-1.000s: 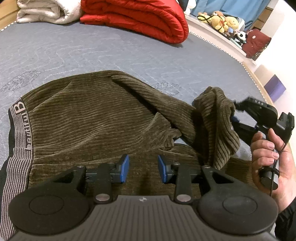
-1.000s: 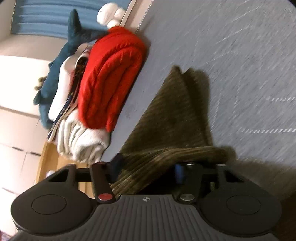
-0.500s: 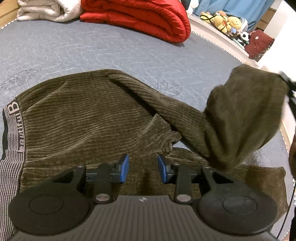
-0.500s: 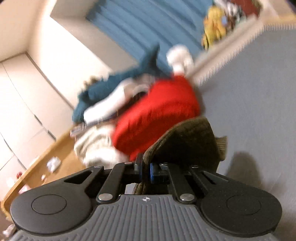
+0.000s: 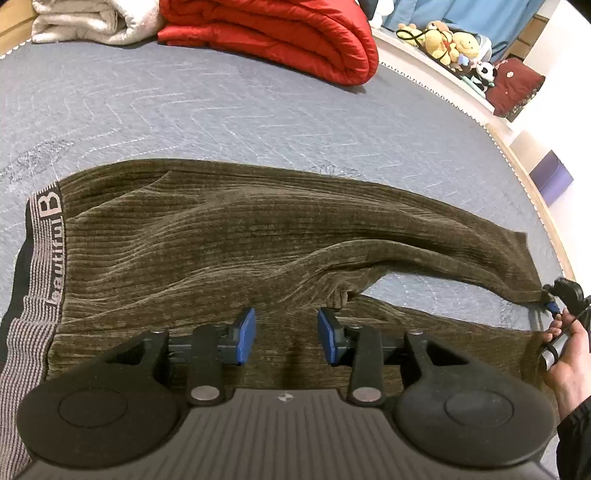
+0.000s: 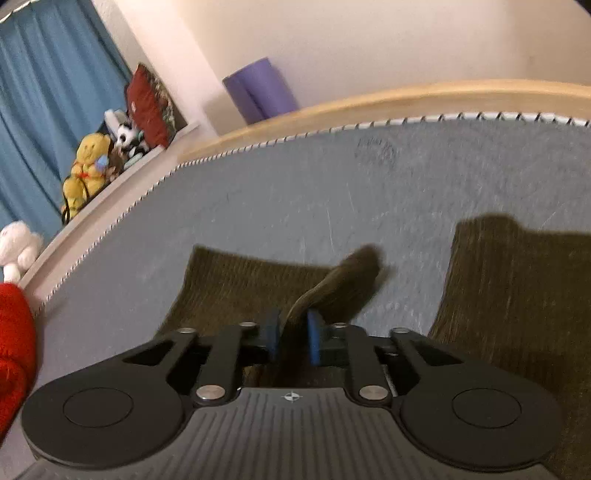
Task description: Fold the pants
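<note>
So the big change from a second ago: the upper leg of the pants [image 5: 229, 236] was bunched up in a lump back near the crotch, and half a second back it was hanging in the air in a big flap. Now that leg is pulled out straight and lying on the grey mattress [image 5: 221, 110], with just the cuff end pinched. The waistband has slid a little toward the middle of the left wrist view too.

The right gripper [image 6: 291, 338] is clamped on the cuff, blue pads [image 6: 314, 341] squeezing a fold of the brown corduroy, and a bit of fabric pokes out past the tips. In the left view the right gripper shows at the far right edge, held by the person's right hand [image 5: 565, 354], right at the cuff corner.

The left gripper [image 5: 286, 334] hangs over the lower leg near the crotch, jaws apart with nothing between them. No change there.

The pants lie with the long axis running left to right across the left view: waistband with the lettered grey band [image 5: 48, 251] at the left, both cuffs pointing right. The legs splay apart a bit, with a wedge of mattress showing between them.

A red quilt [image 5: 280, 33] and a white blanket [image 5: 92, 18] sit at the far edge of the mattress.
</note>
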Demonstrator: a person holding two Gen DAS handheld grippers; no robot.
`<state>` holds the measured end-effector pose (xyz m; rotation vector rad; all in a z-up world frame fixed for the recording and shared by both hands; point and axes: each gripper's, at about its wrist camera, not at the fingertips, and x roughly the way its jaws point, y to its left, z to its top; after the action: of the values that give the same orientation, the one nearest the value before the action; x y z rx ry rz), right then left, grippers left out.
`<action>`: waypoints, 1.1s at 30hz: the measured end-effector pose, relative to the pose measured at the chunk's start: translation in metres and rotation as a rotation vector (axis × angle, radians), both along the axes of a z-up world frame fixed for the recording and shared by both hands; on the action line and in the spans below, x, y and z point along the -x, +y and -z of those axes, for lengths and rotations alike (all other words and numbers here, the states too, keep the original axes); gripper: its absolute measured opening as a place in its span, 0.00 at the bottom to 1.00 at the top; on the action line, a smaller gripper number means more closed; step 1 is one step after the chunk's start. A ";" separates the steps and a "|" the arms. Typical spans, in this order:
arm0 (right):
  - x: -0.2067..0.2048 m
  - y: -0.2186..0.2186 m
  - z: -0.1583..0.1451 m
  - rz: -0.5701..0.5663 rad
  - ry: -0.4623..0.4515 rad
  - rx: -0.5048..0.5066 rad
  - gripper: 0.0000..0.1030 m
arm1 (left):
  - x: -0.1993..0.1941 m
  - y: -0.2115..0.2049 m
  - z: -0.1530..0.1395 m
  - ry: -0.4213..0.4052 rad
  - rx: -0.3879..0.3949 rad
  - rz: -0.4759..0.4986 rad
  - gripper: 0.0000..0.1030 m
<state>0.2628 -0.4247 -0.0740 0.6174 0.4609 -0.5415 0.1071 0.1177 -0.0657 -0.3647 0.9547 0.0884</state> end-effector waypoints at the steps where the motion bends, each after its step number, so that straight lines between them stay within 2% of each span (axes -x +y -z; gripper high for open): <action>1: 0.000 0.001 0.001 -0.013 0.005 0.014 0.39 | 0.000 0.001 0.001 0.001 -0.005 0.003 0.41; 3: -0.002 0.007 0.000 -0.022 -0.005 0.026 0.45 | -0.001 0.005 0.003 0.003 -0.016 0.000 0.41; 8: 0.017 0.037 -0.025 -0.011 -0.059 0.126 0.48 | -0.008 0.005 0.005 -0.056 -0.008 0.045 0.40; 10: 0.018 0.058 -0.035 -0.069 -0.091 0.155 0.48 | -0.013 -0.003 0.007 -0.099 -0.006 0.099 0.39; 11: 0.017 0.069 -0.039 -0.133 -0.109 0.147 0.48 | -0.016 -0.008 0.008 -0.117 -0.010 0.126 0.37; 13: 0.015 0.089 -0.041 -0.305 -0.134 0.112 0.48 | -0.021 -0.019 0.011 -0.145 -0.013 0.175 0.33; 14: 0.011 0.101 -0.042 -0.428 -0.145 0.083 0.48 | -0.024 -0.024 0.013 -0.156 -0.012 0.199 0.33; 17: -0.002 0.143 -0.036 -0.892 -0.099 -0.002 0.47 | -0.032 -0.040 0.021 -0.173 -0.032 0.258 0.33; 18: 0.001 0.163 -0.031 -1.057 -0.077 0.006 0.47 | -0.035 -0.044 0.026 -0.165 -0.045 0.268 0.33; 20: 0.014 0.194 -0.022 -1.298 -0.027 0.083 0.47 | -0.042 -0.051 0.039 -0.127 -0.091 0.278 0.33; 23: 0.035 0.224 -0.007 -1.530 0.058 0.196 0.48 | -0.049 -0.056 0.056 -0.094 -0.178 0.275 0.34; 24: 0.040 0.230 -0.002 -1.563 0.085 0.244 0.49 | -0.050 -0.056 0.060 -0.094 -0.195 0.278 0.36; 26: 0.046 0.237 0.008 -1.564 0.141 0.337 0.58 | -0.053 -0.057 0.067 -0.096 -0.202 0.285 0.37; 28: 0.051 0.238 0.022 -1.566 0.196 0.385 0.60 | -0.055 -0.058 0.073 -0.094 -0.216 0.292 0.37; 30: 0.059 0.236 0.023 -1.568 0.175 0.393 0.60 | -0.053 -0.058 0.074 -0.095 -0.249 0.313 0.31; 31: 0.061 0.235 0.021 -1.572 0.178 0.396 0.59 | -0.051 -0.060 0.074 -0.095 -0.262 0.334 0.25; 33: 0.066 0.233 0.018 -1.585 0.176 0.408 0.46 | -0.049 -0.061 0.070 -0.089 -0.274 0.377 0.19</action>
<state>0.1972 -0.1919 -0.0920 -0.2906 0.8146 0.8246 0.1557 0.0571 -0.1353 0.0660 0.8946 -0.1393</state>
